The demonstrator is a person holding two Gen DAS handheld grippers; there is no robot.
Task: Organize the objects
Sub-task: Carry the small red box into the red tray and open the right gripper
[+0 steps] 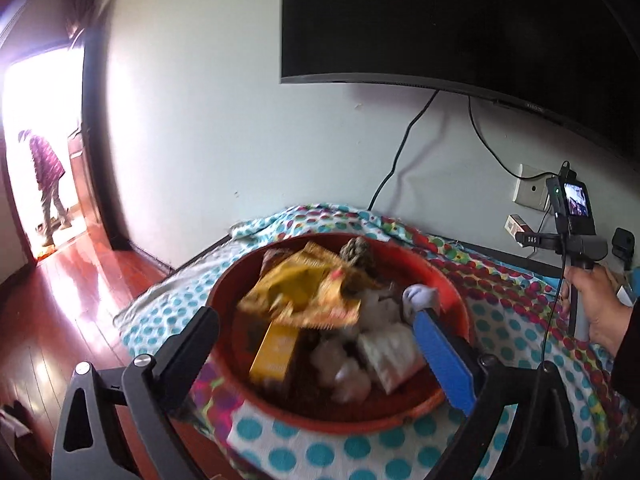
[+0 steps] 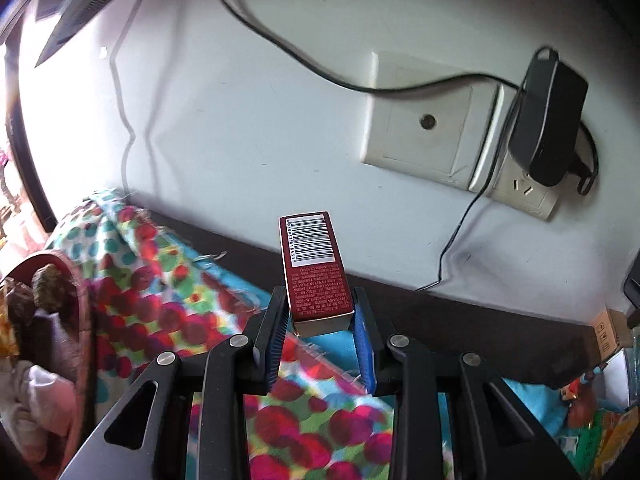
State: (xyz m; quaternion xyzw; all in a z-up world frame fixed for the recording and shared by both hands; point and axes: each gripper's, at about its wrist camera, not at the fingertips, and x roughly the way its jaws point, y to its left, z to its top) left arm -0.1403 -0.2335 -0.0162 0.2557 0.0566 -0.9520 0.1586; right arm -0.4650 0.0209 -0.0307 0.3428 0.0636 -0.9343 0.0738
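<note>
A: Right wrist view, lower centre: the right gripper (image 2: 320, 320) has its jaws closed onto the near end of a dark red box (image 2: 314, 270), which points away toward the wall with its barcode face up. Whether its far end rests on the dark table edge (image 2: 460, 316) cannot be told.

B: And below it?

A: A polka-dot cloth (image 2: 168, 280), blurred. At the left edge of the frame, a red bowl (image 2: 86, 320) is cut off, its contents hard to make out. Farther back, upper right, a wall plate (image 2: 424, 120) and a black adapter (image 2: 548, 120) in a socket.

B: Left wrist view?

A: The left gripper (image 1: 316, 308) stands wide open, holding nothing, its fingers framing the red bowl (image 1: 448, 280) at centre frame. Inside (all motion-blurred): a yellow wrapper (image 1: 304, 292), a yellow box (image 1: 276, 352), white crumpled pieces (image 1: 348, 364); the rest is unidentifiable.

B: Beyond the bowl?

A: At the right edge, the person's right hand (image 1: 596, 304) grips its handle; the red box (image 1: 516, 224) shows small beside it, partly hidden. Upper right, a dark television (image 1: 440, 20), cropped; far left, an overexposed doorway (image 1: 44, 140) with an indistinct figure.
</note>
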